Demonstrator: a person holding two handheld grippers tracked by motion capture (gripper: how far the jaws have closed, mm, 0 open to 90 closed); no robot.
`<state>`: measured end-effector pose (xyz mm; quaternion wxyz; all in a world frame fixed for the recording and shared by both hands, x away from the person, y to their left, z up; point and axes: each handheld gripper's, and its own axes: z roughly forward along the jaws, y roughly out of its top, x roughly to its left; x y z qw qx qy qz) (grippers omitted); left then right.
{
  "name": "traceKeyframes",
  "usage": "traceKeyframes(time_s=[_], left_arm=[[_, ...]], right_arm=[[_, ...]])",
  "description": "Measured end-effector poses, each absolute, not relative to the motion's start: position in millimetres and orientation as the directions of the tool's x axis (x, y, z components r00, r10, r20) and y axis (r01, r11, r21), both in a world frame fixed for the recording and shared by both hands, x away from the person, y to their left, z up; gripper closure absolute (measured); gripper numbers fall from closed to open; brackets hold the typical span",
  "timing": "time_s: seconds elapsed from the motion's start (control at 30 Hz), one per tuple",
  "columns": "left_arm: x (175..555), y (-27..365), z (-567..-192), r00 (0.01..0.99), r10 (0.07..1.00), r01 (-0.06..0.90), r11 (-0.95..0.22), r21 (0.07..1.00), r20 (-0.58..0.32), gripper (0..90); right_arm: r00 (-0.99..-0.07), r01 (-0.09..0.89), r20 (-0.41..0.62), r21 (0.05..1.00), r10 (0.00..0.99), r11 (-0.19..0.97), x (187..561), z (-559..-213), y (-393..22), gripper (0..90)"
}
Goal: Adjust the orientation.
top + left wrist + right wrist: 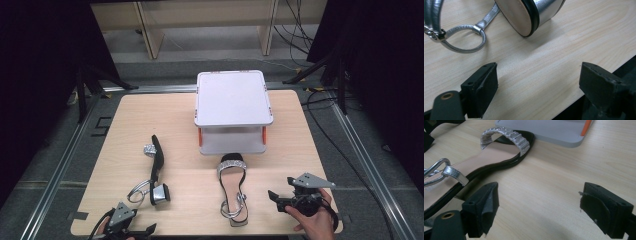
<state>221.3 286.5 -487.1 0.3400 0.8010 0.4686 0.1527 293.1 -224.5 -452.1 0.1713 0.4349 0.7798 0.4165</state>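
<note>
Left hand-held gripper (131, 231) spread, empty, near the tipped sandal's (156, 167) silver heel. Right hand-held gripper (280, 197) spread beside the upright sandal (233, 187), apparently not touching.

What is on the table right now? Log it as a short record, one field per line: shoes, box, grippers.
left sandal: sandal on its side, sole edge up, silver block heel toward the person
right sandal: upright sandal, toe strap toward the box, toe at its front edge
box: white lidded box with orange latches, at the far middle of the wooden table
left gripper: left gripper open, nothing between the jaws, just short of the silver heel
right gripper: right gripper open, empty, beside the upright sandal
</note>
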Motion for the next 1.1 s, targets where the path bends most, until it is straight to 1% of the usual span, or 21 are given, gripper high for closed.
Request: traceKeyframes(time_s=[0.03,0.13,0.17,0.2,0.23,0.27,0.3,0.33,0.4,0.43,0.47,0.53,0.57,0.6,0.7,0.73,0.8,0.83,0.9,1.0,1.1], left_arm=[[220.9,286.4,-486.6,0.519,0.851,0.647,-0.323,0.691,-0.088,15.2],[221.5,286.2,-487.3,0.516,0.854,0.646,-0.332,0.687,-0.073,15.2],[221.6,286.4,-487.4,0.516,0.854,0.646,-0.332,0.688,-0.073,15.2],[221.5,286.7,-487.0,0.516,0.853,0.646,-0.332,0.688,-0.074,15.2],[221.3,286.6,-487.0,0.516,0.852,0.646,-0.325,0.691,-0.082,15.2],[220.9,286.4,-486.7,0.518,0.851,0.647,-0.322,0.691,-0.089,15.2],[220.7,286.5,-486.8,0.518,0.850,0.647,-0.322,0.691,-0.090,15.2],[220.8,286.6,-486.9,0.518,0.851,0.648,-0.322,0.690,-0.089,15.2],[221.7,286.8,-487.3,0.513,0.855,0.647,-0.330,0.688,-0.072,15.2],[221.3,286.3,-487.4,0.518,0.851,0.647,-0.323,0.691,-0.087,15.2],[221.9,286.3,-488.3,0.515,0.854,0.646,-0.328,0.689,-0.076,15.2],[221.8,286.5,-488.2,0.513,0.855,0.650,-0.331,0.684,-0.073,15.2],[221.3,286.2,-487.5,0.514,0.854,0.652,-0.323,0.686,-0.086,15.2],[221.3,286.3,-487.4,0.514,0.853,0.651,-0.321,0.688,-0.088,15.2],[221.1,286.4,-487.2,0.516,0.852,0.649,-0.321,0.690,-0.089,15.2],[222.0,287.3,-487.6,0.515,0.854,0.646,-0.332,0.687,-0.072,15.2],[221.3,286.4,-487.1,0.516,0.852,0.649,-0.322,0.689,-0.087,15.2],[221.8,286.1,-487.8,0.513,0.855,0.647,-0.328,0.689,-0.075,15.3],[221.7,286.2,-487.5,0.514,0.854,0.646,-0.329,0.688,-0.074,15.2],[221.3,286.2,-487.1,0.515,0.852,0.649,-0.321,0.690,-0.089,15.2],[221.9,286.5,-487.0,0.519,0.851,0.647,-0.335,0.685,-0.075,15.2]], right_arm=[[-0.566,0.534,0.092,0.798,0.819,0.279,293.2,-452.1,-224.1,15.7],[-0.562,0.542,0.105,0.796,0.820,0.270,291.8,-452.2,-221.7,17.0],[-0.586,0.527,0.098,0.800,0.804,0.287,291.6,-451.0,-220.0,19.9],[-0.586,0.528,0.099,0.800,0.804,0.287,290.6,-450.4,-218.6,21.8],[-0.591,0.523,0.097,0.802,0.801,0.288,289.6,-449.8,-216.8,26.9],[-0.617,0.498,0.085,0.812,0.782,0.304,290.0,-449.6,-215.9,35.2],[-0.627,0.502,0.105,0.812,0.772,0.297,287.6,-448.1,-213.6,39.0],[-0.646,0.472,0.091,0.828,0.758,0.303,288.3,-447.2,-212.5,39.5],[-0.672,0.457,0.081,0.828,0.736,0.326,286.4,-444.5,-207.0,45.8],[-0.683,0.460,0.090,0.824,0.725,0.332,285.4,-444.0,-203.4,45.8],[-0.696,0.446,0.074,0.824,0.714,0.349,284.7,-443.5,-200.7,45.8],[-0.715,0.448,0.083,0.817,0.695,0.363,282.4,-443.4,-193.9,47.5],[-0.720,0.452,0.093,0.815,0.688,0.362,281.1,-443.3,-190.5,48.1],[-0.735,0.430,0.076,0.820,0.674,0.377,281.7,-443.4,-187.6,49.3],[-0.755,0.439,0.086,0.802,0.650,0.405,278.0,-444.1,-177.6,53.1],[-0.768,0.431,0.076,0.795,0.635,0.426,277.3,-444.7,-174.2,54.1],[-0.776,0.430,0.076,0.790,0.626,0.437,277.0,-446.3,-169.6,55.6],[-0.780,0.430,0.077,0.786,0.620,0.444,277.6,-447.2,-167.4,57.3],[-0.783,0.420,0.052,0.779,0.620,0.466,279.5,-448.1,-164.7,59.2],[-0.789,0.420,0.054,0.775,0.612,0.473,281.8,-449.7,-161.2,62.0],[-0.809,0.380,0.008,0.770,0.588,0.512,282.9,-451.4,-157.1,65.7]])
